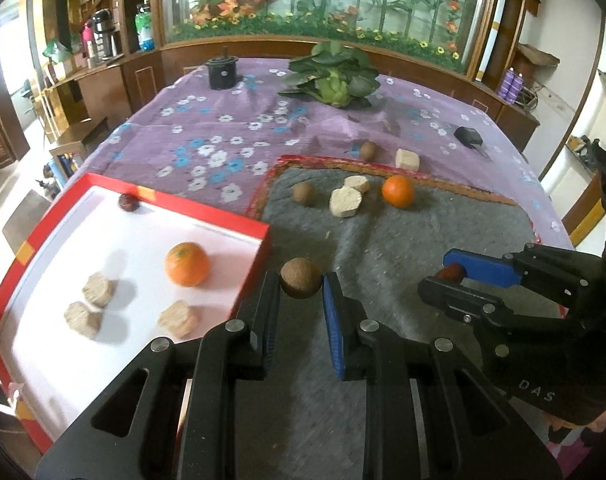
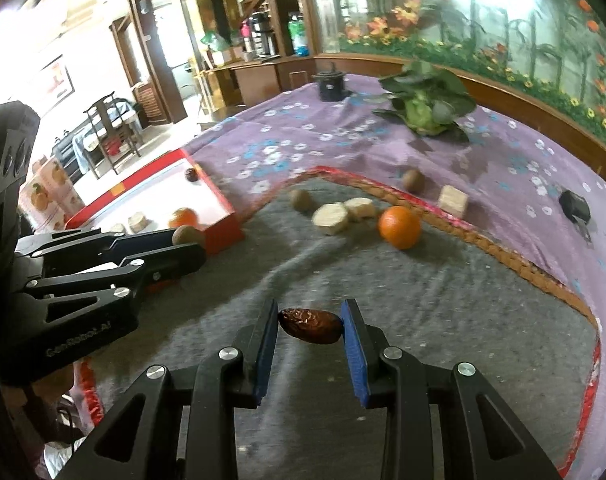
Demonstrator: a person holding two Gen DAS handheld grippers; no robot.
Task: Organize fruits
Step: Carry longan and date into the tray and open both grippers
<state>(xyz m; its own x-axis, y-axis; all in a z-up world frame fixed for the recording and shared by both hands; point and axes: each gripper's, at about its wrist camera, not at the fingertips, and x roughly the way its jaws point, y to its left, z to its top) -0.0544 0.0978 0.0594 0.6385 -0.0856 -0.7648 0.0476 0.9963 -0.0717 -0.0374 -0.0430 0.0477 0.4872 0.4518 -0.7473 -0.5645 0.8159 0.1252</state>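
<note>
Left gripper: we see the left gripper [image 1: 301, 286] pinching a small round brown kiwi-like fruit [image 1: 301, 278] at the very tips of its blue-padded fingers, just beside the red wall of the box
Right gripper: the right gripper [image 2: 310, 326] is pinching a dark wrinkled oval date [image 2: 310, 331] by its two ends, above the grey felt mat [image 2: 423, 300]
Goal place: the shallow red cardboard box with white floor [image 1: 239, 229] already holds an orange round mandarin [image 1: 187, 264], three pale beige biscuit-like blocks [image 1: 97, 289] and one dark date at its far edge
Left on the table: another mandarin [image 1: 398, 191], two brown fruits and some beige blocks are still on the mat and on the purple flowered cloth [image 1: 207, 128]
Risk with the brown fruit: we think it may roll out, because it is round and only the fingertips hold it; a knock against the box wall could push it free
Risk with the date: it is held end to end, so we judge it may turn or slip if the pads relax
Risk between the hands: both grippers are near each other, so we fear they may collide on the way to the box
Risk in the box: a dropped fruit may roll and hit the mandarin
</note>
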